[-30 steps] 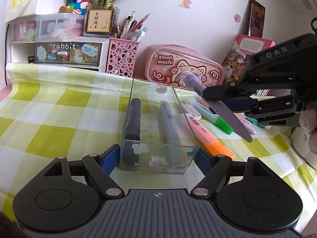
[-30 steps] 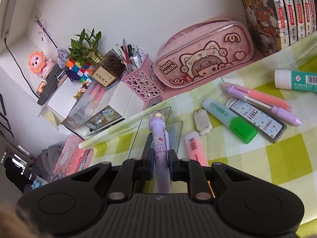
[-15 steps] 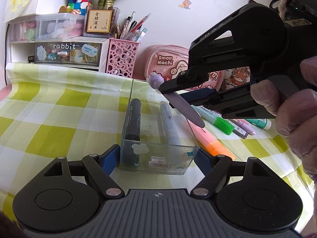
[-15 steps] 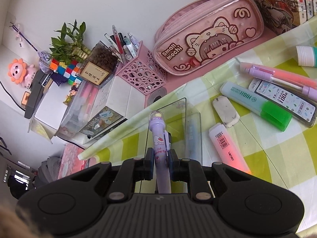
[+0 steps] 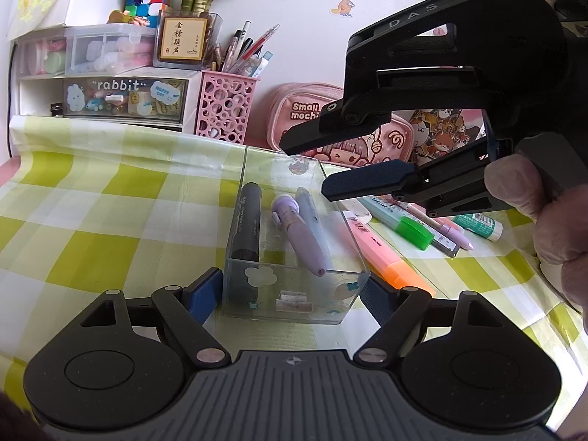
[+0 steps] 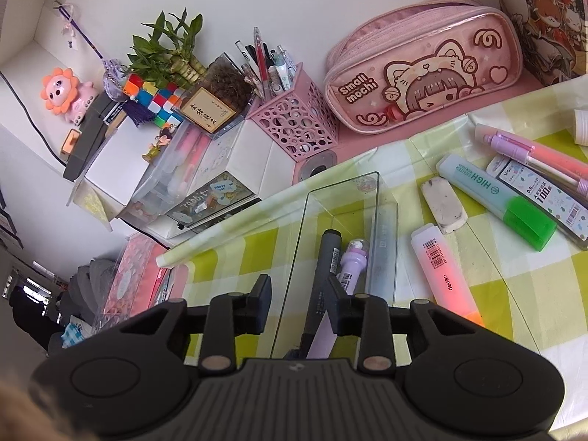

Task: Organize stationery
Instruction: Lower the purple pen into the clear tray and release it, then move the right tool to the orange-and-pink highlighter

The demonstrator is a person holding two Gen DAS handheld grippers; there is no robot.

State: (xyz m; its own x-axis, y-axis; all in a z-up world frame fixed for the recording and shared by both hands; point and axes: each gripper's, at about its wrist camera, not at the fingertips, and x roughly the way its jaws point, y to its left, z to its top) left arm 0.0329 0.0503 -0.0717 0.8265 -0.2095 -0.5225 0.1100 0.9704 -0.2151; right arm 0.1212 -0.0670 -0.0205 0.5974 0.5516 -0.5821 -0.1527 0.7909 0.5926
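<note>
Your left gripper (image 5: 294, 290) clamps the clear box (image 5: 294, 294). Your right gripper (image 5: 312, 165), jaws opening and empty, hovers above it; the purple pen (image 5: 299, 235) lies inside, seemingly beside the black marker (image 5: 248, 226).

Right gripper (image 6: 299, 307) fingers opening above the clear box (image 6: 340, 198); purple pen (image 6: 351, 266) lies inside, released.

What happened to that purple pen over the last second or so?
The right gripper carried the purple pen from the right to over the clear box and let it go. Its jaws are opening with nothing between them, and the pen lies in the box between the black marker and the grey pen. The left gripper stayed clamped on the box; the loose stationery did not move.
</note>
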